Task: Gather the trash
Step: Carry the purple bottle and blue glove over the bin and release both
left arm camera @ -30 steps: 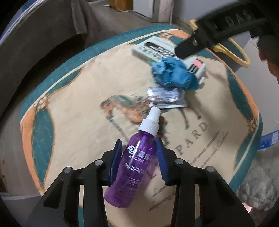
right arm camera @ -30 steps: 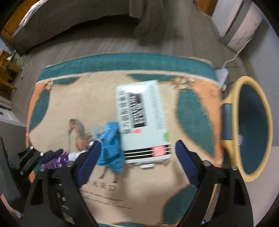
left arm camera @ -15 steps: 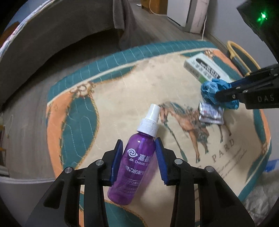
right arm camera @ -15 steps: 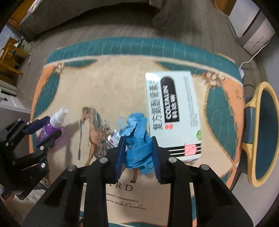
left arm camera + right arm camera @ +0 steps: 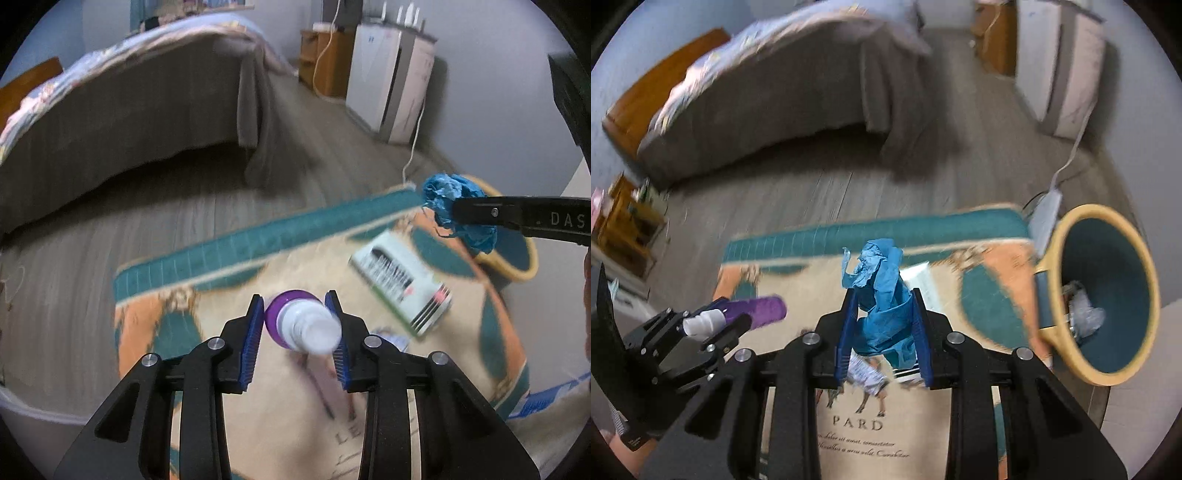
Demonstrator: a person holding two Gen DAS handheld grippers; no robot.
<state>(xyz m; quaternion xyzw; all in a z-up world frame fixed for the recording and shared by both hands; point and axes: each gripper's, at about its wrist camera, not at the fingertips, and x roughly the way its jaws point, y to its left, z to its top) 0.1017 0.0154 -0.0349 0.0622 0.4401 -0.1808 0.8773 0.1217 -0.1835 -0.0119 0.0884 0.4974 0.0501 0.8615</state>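
The left tool [image 5: 300,334] holds a purple spray bottle [image 5: 301,326] between its blue pads, its white nozzle end turned toward the camera; the jaws are closing a little further on it, and the bottle is lifted clear of the rug. In the right wrist view the same bottle [image 5: 753,312] shows at the left, lying roughly level in that tool [image 5: 713,325]. The right tool [image 5: 884,334] is clamped narrow on a crumpled wad of blue paper [image 5: 882,306], which sticks up past the pad tips; in the left wrist view this wad [image 5: 456,208] hangs at the far right, pinched at the end of the black finger. Below both lies a patterned rug [image 5: 982,273] with a teal border, orange corners and a cream middle bearing a horse print and the letters "PARD". On the rug rests a white box [image 5: 402,282] with black print and stripes, to the right of the bottle, and a small silvery wrapper [image 5: 866,374] lies just near of the right tool's pads. Off the rug's right edge stands a bin [image 5: 1123,229] with a yellow rim and teal inside, some pale crumpled stuff at its bottom. Farther off are a wooden floor [image 5: 812,192], a bed [image 5: 122,107] with a grey skirt, and a white appliance [image 5: 388,81] with a cable. The frames are blurred.
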